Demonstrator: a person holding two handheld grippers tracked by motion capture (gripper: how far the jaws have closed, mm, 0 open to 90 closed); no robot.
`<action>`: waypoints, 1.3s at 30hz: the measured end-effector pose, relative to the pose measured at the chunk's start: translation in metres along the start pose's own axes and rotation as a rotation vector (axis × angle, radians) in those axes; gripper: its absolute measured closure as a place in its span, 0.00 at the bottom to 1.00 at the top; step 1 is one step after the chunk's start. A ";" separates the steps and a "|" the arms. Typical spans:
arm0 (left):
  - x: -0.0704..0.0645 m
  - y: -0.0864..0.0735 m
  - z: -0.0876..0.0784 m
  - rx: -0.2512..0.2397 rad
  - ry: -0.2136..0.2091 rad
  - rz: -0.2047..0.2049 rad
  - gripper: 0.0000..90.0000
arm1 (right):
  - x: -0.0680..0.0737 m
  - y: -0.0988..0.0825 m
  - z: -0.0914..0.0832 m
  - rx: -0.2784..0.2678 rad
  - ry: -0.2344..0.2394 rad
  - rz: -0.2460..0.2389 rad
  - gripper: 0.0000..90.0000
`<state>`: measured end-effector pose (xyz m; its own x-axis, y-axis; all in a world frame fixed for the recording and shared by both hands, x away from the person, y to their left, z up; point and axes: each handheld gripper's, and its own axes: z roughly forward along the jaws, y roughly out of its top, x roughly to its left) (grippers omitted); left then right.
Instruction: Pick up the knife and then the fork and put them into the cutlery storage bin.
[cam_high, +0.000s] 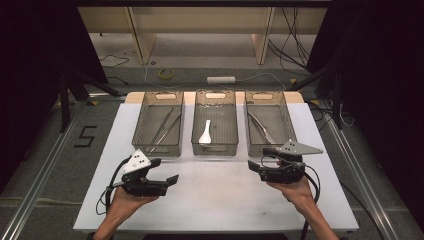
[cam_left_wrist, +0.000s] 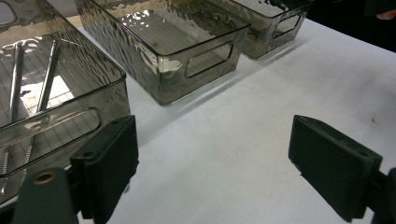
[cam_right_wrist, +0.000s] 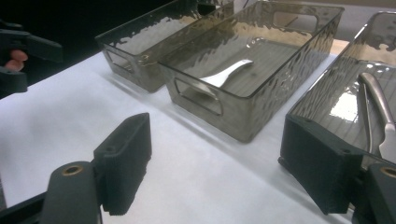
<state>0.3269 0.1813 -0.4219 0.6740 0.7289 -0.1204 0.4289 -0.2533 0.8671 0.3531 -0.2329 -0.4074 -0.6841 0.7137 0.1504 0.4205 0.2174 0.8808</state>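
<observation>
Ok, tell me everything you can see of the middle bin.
The middle bin is a smoky, see-through plastic box, rectangular, with rippled walls and a cut-out handle slot at each short end. It stands upright on the white table, apart from the bins on either side. One white spoon lies flat on its ribbed floor, bowl toward the person, handle pointing away. Neither tool touches it.

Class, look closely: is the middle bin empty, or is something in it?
Not empty: the middle bin holds a white spoon lying flat on its floor.
</observation>
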 end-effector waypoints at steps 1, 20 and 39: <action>0.000 0.000 0.000 0.000 0.000 0.002 0.17 | 0.001 -0.002 -0.002 -0.009 0.000 0.000 0.28; -0.001 0.000 -0.003 -0.029 -0.023 -0.016 0.17 | 0.015 -0.037 -0.019 -0.011 -0.003 0.011 0.24; -0.001 0.000 -0.003 -0.027 -0.029 -0.014 0.17 | 0.015 -0.042 -0.020 0.003 -0.015 0.022 0.23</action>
<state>0.3243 0.1821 -0.4206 0.6855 0.7132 -0.1466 0.4225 -0.2258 0.8778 0.3135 -0.2445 -0.4328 -0.6660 0.7279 0.1629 0.4373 0.2040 0.8759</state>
